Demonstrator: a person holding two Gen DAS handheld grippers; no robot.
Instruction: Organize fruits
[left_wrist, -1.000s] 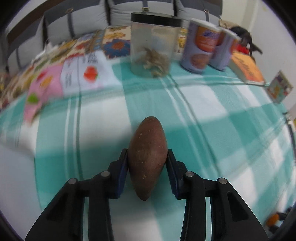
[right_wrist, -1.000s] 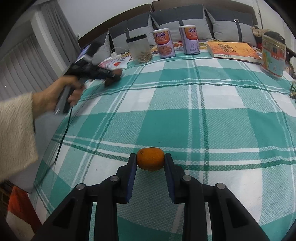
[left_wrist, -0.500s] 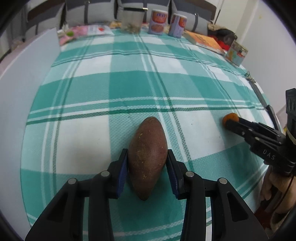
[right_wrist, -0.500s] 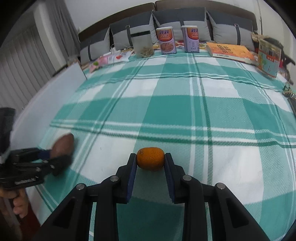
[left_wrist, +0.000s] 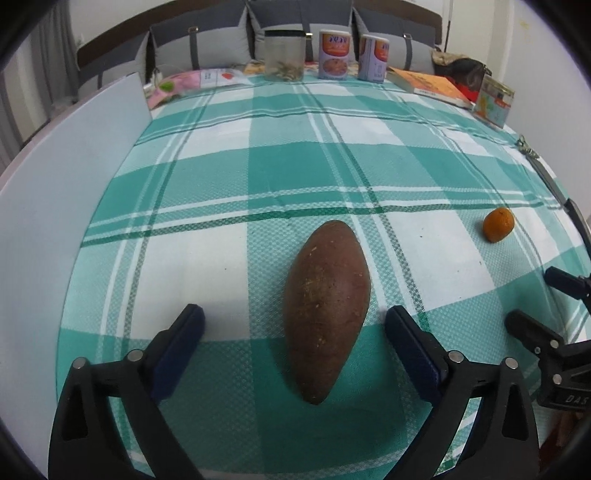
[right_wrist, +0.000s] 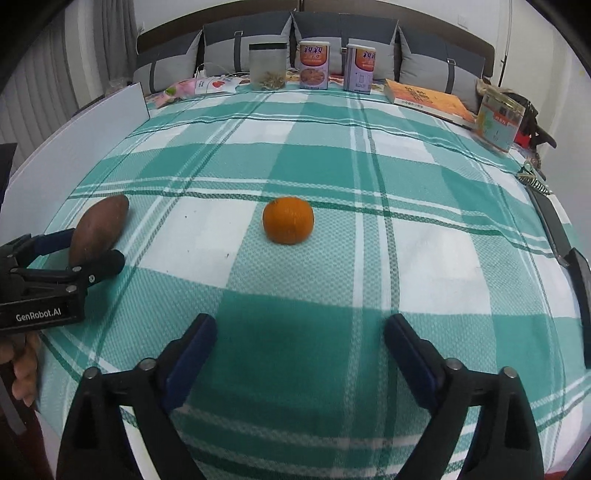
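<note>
A brown sweet potato (left_wrist: 327, 310) lies on the green-and-white checked cloth (left_wrist: 295, 177), between the wide-open fingers of my left gripper (left_wrist: 293, 325), touching neither. It also shows in the right wrist view (right_wrist: 99, 229), with the left gripper (right_wrist: 79, 253) around it. A small orange (right_wrist: 288, 220) sits on the cloth ahead of my right gripper (right_wrist: 300, 336), which is open and empty. The orange also shows at the right of the left wrist view (left_wrist: 498, 224), beyond the right gripper (left_wrist: 543, 299).
At the far edge stand a clear jar (right_wrist: 267, 66), two printed cans (right_wrist: 314, 64) (right_wrist: 360, 67), an orange book (right_wrist: 428, 100) and a printed box (right_wrist: 498, 118). A white board (right_wrist: 74, 147) lines the left side. Grey cushions (right_wrist: 332, 40) sit behind.
Both grippers have opened. The sweet potato and the orange now lie free on the cloth. The right gripper has pulled back from the orange.
</note>
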